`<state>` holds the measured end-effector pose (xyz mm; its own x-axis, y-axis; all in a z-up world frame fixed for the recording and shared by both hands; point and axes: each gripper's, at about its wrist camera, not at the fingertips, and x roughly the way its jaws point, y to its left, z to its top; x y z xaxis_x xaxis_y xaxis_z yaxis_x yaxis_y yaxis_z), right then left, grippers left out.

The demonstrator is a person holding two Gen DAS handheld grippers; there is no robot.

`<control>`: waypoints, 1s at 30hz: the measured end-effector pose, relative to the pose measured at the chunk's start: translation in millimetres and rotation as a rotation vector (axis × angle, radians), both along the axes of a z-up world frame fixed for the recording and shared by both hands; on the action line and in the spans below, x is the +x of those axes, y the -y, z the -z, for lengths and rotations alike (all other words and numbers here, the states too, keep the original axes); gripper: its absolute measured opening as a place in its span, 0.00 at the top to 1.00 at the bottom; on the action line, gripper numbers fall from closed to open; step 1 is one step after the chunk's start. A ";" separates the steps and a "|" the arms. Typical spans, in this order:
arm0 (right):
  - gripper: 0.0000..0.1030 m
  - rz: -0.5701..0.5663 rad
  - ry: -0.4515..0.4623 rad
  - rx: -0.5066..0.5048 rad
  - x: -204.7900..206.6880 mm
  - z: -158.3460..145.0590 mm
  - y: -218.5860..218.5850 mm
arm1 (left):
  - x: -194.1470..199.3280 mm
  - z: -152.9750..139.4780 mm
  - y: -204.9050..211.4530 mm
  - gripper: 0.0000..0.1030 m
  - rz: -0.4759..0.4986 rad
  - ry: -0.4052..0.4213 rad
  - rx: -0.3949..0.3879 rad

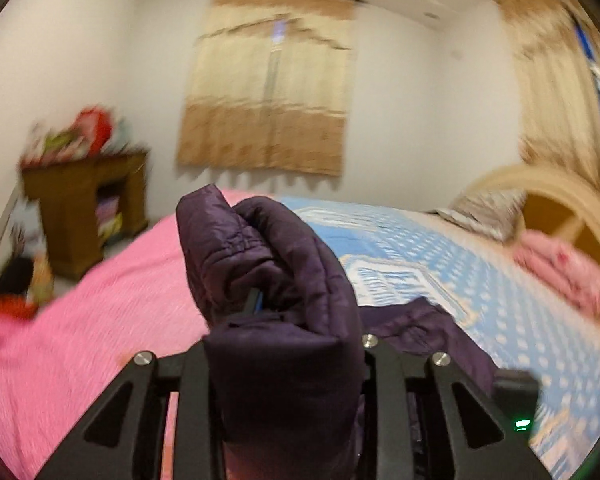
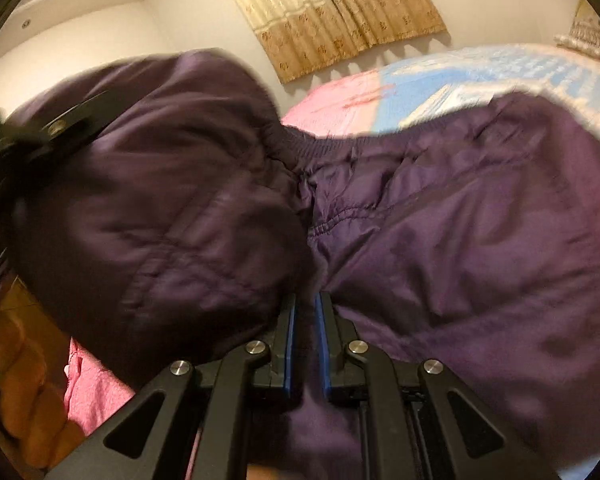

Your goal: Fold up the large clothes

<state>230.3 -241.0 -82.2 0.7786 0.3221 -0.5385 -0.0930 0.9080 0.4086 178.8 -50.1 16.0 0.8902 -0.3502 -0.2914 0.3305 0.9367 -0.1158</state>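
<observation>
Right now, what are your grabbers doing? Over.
Left gripper shut on purple jacket, lifted. Right gripper shut on it too. Bed below, nothing blocking.

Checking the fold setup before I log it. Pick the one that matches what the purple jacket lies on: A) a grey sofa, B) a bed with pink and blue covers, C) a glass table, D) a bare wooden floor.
B: the purple jacket spreads over the bed, whose cover is pink on one side and blue-patterned on the other, while both claws grip its fabric.
</observation>
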 end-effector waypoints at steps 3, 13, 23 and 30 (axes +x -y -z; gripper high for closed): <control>0.90 0.075 0.076 0.104 -35.2 -15.2 39.2 | -3.0 -9.4 24.0 0.72 0.090 0.016 0.026; 0.90 0.227 0.025 0.344 -81.6 29.0 158.0 | -19.3 35.0 110.1 0.74 0.323 -0.025 0.180; 0.03 0.110 0.083 0.572 -70.6 -5.0 206.6 | -25.1 40.2 95.0 0.74 0.339 -0.028 0.155; 0.02 -0.052 0.006 0.441 2.9 -39.7 184.7 | -24.0 39.9 105.3 0.74 0.346 -0.035 0.125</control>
<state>233.3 -425.8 -42.5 0.7584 0.5586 -0.3358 -0.1375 0.6407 0.7554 154.8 -155.4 -24.0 0.7144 -0.5884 -0.3786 0.6277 0.7780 -0.0246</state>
